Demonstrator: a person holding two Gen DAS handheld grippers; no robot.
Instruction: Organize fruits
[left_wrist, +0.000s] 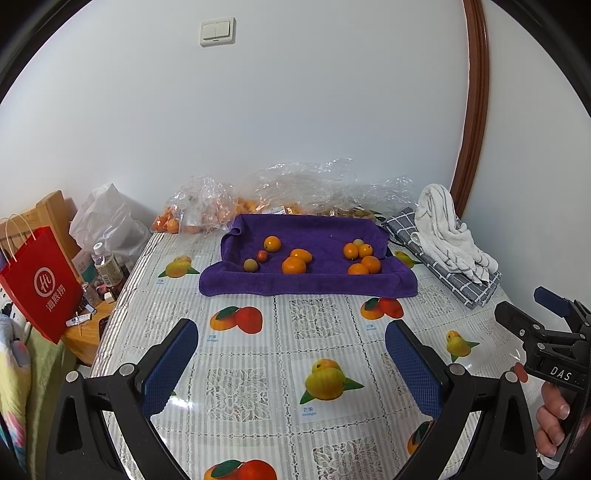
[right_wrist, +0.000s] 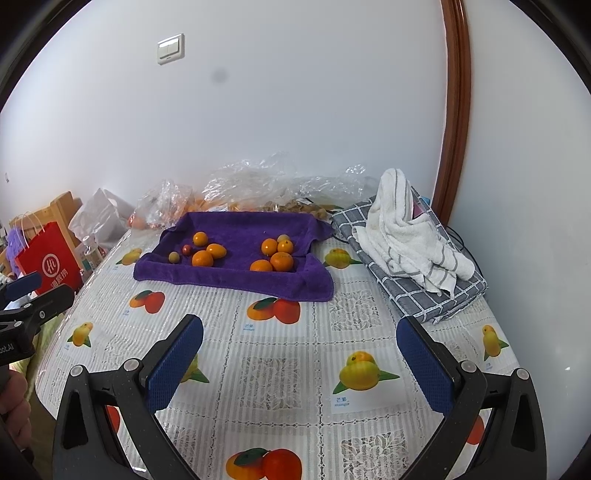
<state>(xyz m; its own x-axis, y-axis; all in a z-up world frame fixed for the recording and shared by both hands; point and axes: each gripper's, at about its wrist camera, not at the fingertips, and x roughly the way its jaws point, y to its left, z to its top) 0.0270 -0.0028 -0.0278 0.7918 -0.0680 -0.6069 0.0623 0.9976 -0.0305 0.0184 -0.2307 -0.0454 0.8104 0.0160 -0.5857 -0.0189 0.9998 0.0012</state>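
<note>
From the left wrist view, the left gripper (left_wrist: 291, 341) hangs with its blue fingers spread wide and empty over the fruit-print tablecloth (left_wrist: 258, 354), the purple towel (left_wrist: 308, 254) at mid-frame carrying two clusters of oranges (left_wrist: 294, 265) — the right gripper (left_wrist: 532, 312) shows at the right edge, likewise parted. From the right wrist view, that gripper (right_wrist: 300, 339) gapes low in frame, and the towel (right_wrist: 236, 254) lies centre-left beside a striped white cloth (right_wrist: 410, 240).

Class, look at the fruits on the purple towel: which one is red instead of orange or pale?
The small red fruit in the left group on the purple towel, beside the pale fruit.
</note>
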